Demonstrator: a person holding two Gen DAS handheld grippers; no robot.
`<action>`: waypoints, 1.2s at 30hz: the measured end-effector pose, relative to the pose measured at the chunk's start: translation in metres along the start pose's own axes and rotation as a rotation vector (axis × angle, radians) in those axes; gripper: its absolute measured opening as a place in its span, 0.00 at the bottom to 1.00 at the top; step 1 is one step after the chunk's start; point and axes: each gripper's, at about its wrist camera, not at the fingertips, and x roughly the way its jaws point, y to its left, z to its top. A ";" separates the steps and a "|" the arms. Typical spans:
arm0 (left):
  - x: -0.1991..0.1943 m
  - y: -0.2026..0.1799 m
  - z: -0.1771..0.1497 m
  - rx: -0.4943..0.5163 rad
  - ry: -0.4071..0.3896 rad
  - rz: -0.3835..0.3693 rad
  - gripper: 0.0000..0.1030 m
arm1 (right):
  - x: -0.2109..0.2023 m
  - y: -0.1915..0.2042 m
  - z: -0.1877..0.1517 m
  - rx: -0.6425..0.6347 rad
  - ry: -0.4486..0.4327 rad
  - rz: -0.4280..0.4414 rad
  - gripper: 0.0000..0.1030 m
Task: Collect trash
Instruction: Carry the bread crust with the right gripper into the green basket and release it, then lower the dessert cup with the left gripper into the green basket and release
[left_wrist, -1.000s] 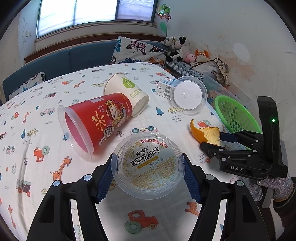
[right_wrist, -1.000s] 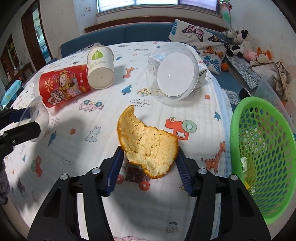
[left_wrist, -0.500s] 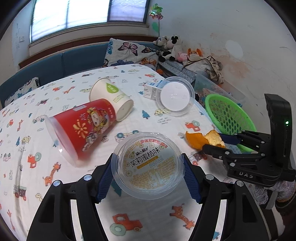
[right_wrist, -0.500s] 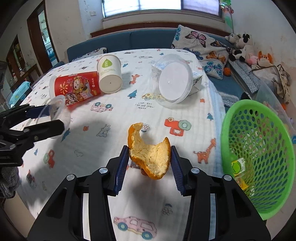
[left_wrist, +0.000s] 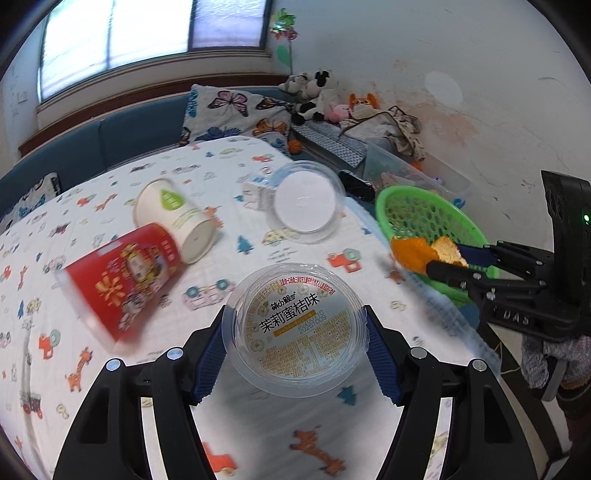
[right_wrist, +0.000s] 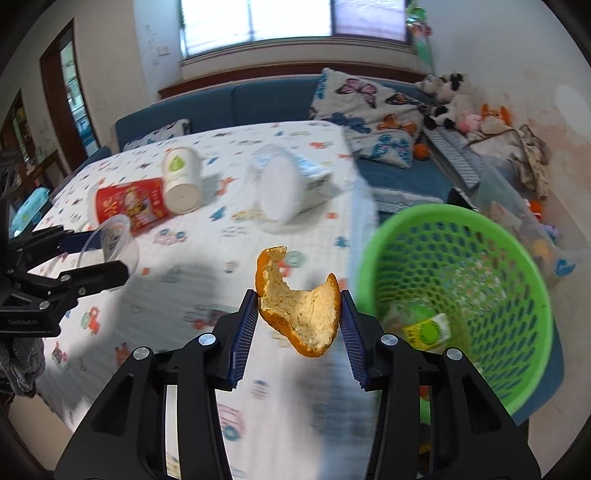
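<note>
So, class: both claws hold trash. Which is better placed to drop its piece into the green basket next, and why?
Right. The right claw holds the peel beside the basket; the left claw, gripping the clear cup, is farther off over the table.

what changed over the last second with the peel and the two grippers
The right gripper closed on the orange peel, lifted it off the table and carried it toward the green basket. The left gripper also swung that way, still clamped on the clear cup. The red cup, white cup and clear tub stayed lying where they were.
</note>
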 end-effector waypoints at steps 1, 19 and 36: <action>0.001 -0.004 0.002 0.008 0.000 -0.006 0.64 | -0.003 -0.007 0.000 0.011 -0.003 -0.012 0.44; 0.022 -0.087 0.039 0.128 -0.006 -0.099 0.64 | -0.017 -0.136 -0.028 0.184 0.038 -0.211 0.46; 0.058 -0.145 0.070 0.215 0.011 -0.134 0.64 | -0.046 -0.166 -0.036 0.258 -0.028 -0.225 0.58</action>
